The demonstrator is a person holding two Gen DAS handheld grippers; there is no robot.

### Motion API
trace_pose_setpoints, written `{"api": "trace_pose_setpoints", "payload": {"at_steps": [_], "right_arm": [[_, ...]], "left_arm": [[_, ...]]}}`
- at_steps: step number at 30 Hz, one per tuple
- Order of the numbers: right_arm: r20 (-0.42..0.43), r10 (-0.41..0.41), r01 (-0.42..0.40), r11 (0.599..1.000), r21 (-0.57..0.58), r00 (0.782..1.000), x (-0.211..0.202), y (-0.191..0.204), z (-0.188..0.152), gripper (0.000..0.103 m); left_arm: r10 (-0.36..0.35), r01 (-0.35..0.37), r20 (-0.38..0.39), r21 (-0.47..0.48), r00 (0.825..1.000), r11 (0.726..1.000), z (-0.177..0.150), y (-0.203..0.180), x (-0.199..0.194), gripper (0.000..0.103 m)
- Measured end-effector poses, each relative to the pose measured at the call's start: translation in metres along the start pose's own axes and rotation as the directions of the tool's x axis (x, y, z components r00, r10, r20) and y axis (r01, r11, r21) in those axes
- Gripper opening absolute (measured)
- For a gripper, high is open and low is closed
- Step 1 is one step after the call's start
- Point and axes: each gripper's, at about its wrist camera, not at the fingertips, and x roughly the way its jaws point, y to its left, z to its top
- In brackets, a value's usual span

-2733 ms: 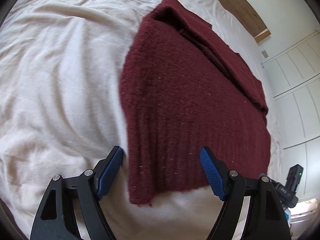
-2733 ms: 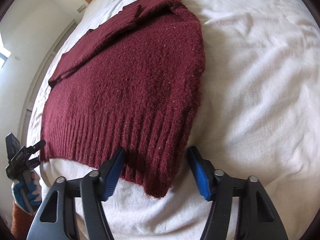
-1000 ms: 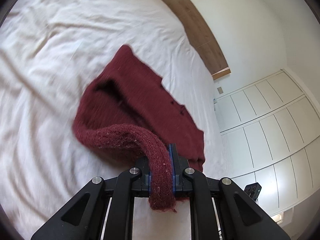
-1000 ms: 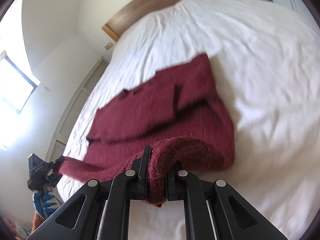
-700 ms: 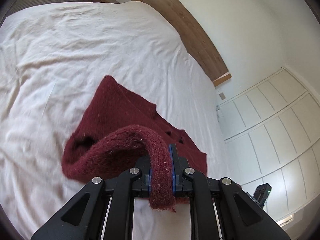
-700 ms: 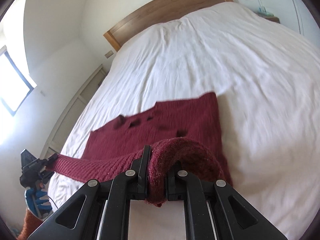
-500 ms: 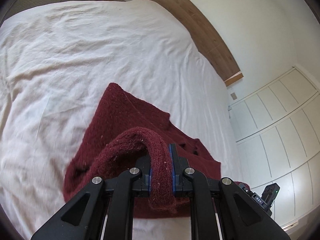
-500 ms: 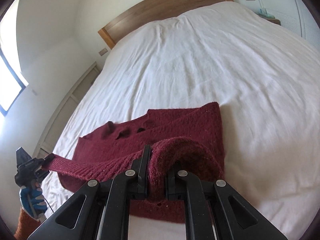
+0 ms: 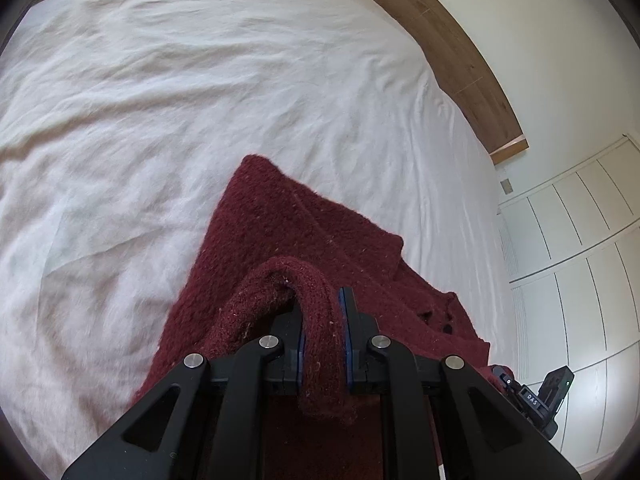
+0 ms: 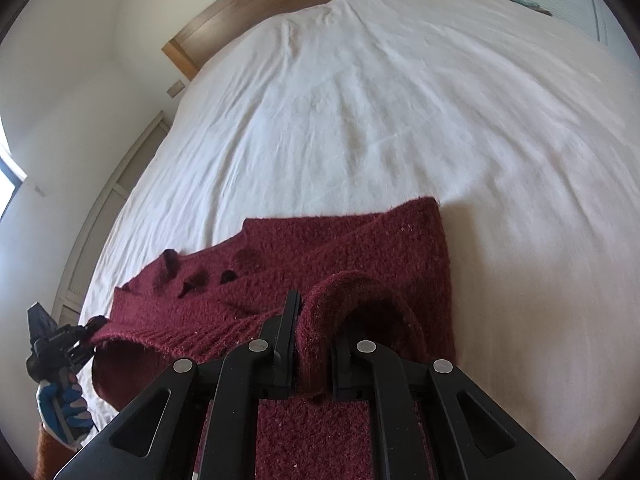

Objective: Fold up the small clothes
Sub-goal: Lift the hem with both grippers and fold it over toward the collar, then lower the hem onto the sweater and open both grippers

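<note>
A dark red knitted sweater point(image 9: 288, 224) lies on the white bed, its ribbed hem lifted and carried over its upper part. My left gripper point(image 9: 322, 320) is shut on one hem corner, which arches up and hangs down between the blue pads. In the right wrist view the same sweater point(image 10: 384, 240) spreads ahead, and my right gripper point(image 10: 314, 320) is shut on the other hem corner. The hem stretches from there to the left gripper point(image 10: 86, 330) at that view's left edge, held by a gloved hand point(image 10: 60, 412). The right gripper's body point(image 9: 536, 396) shows at the lower right of the left wrist view.
White rumpled bed sheet point(image 9: 200, 80) extends far ahead and to the sides. A wooden headboard point(image 10: 248, 4) stands at the far end. White panelled wardrobe doors point(image 9: 576, 248) line the wall beside the bed.
Both grippers closed on the hem corners, lifted them and carried them forward over the sweater toward the headboard, sinking lower. The sweater's visible far part has shortened as the fold advanced.
</note>
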Motion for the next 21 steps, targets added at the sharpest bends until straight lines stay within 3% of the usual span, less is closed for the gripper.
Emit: {"api": "trace_pose_setpoints", "payload": {"at_steps": [5,10,16,18,21], "right_arm": [[-0.003,-0.004,0.004,1.000,0.021,1.000,0.013,-0.004,0.008,0.011],[-0.037,-0.007,0.009,0.998,0.055,0.999,0.033,-0.011,0.006,0.019],[-0.027,0.039,-0.037,0.997,0.071,0.999,0.033,-0.012,0.009,0.045],[-0.019,0.051,-0.049,0.995,0.084,0.999,0.031,-0.013,0.013,0.055],[-0.017,0.055,-0.053,0.994,0.094,0.998,0.028,-0.013,0.016,0.060]], "left_arm": [[0.028,-0.028,-0.007,-0.002,1.000,1.000,0.007,-0.001,0.012,0.012],[0.043,-0.043,-0.035,-0.017,0.998,0.999,0.008,0.004,0.026,0.020],[-0.023,0.022,-0.017,-0.059,1.000,0.998,0.016,0.005,0.019,0.044],[-0.044,0.044,0.000,-0.098,0.999,0.994,0.021,0.009,0.014,0.048],[-0.028,0.030,0.017,-0.130,0.999,0.991,0.029,0.012,0.006,0.054]]}}
